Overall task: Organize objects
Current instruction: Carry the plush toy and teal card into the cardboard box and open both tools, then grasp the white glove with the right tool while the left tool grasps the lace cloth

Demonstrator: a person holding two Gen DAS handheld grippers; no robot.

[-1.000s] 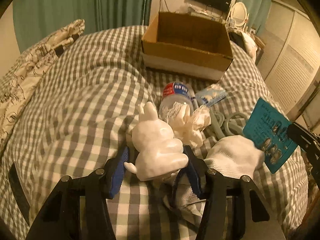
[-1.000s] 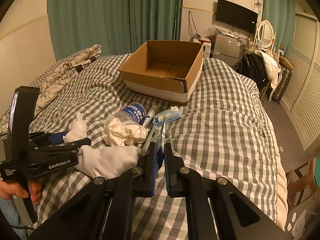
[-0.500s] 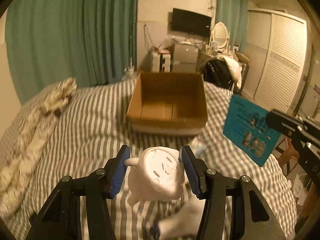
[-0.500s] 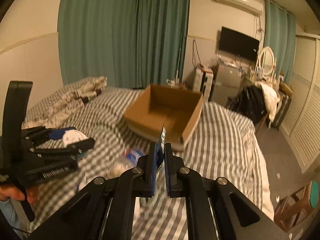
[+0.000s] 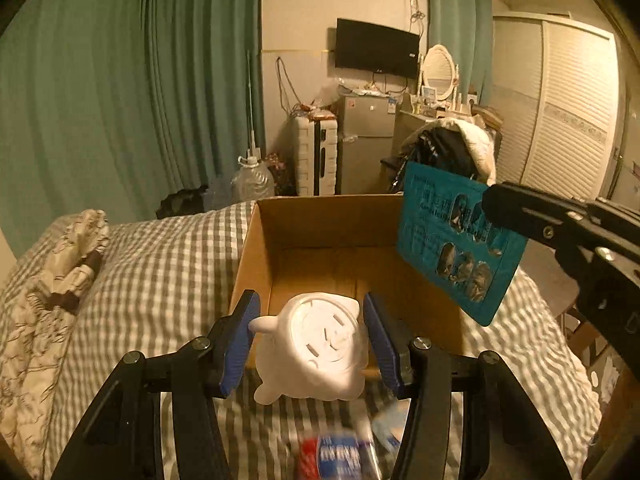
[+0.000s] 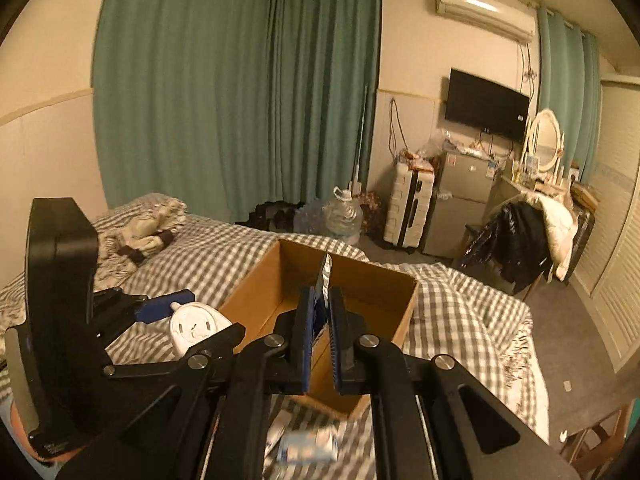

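Both grippers are carrying items to the cardboard box (image 5: 320, 240) on the checked bed (image 5: 160, 280); the step in hand is the transport, just short of release.

Left gripper (image 5: 312, 340): its blue pads (image 5: 240, 340) are closed partway on the white rabbit figurine (image 5: 316, 352), touching it at 9 and 3 o'clock. The figurine hangs at the near rim of the box, its flat round base turned toward the camera, so its long axis runs roughly along the fingers, head pointing away and down toward the box. A small nub juts out at 9 o'clock.

Right gripper (image 6: 322, 340): the jaws stand almost together, pinching the teal card (image 5: 460, 244) by its lower edge. The card stands edge-on and upright over the box, its long axis toward 12 o'clock.

Judged next move: carry each item further over the box floor, lower, then spread the jaws. Blurred items, probably a bottle (image 5: 336, 456) and a packet (image 6: 308, 446), lie on the bed at 6 o'clock.
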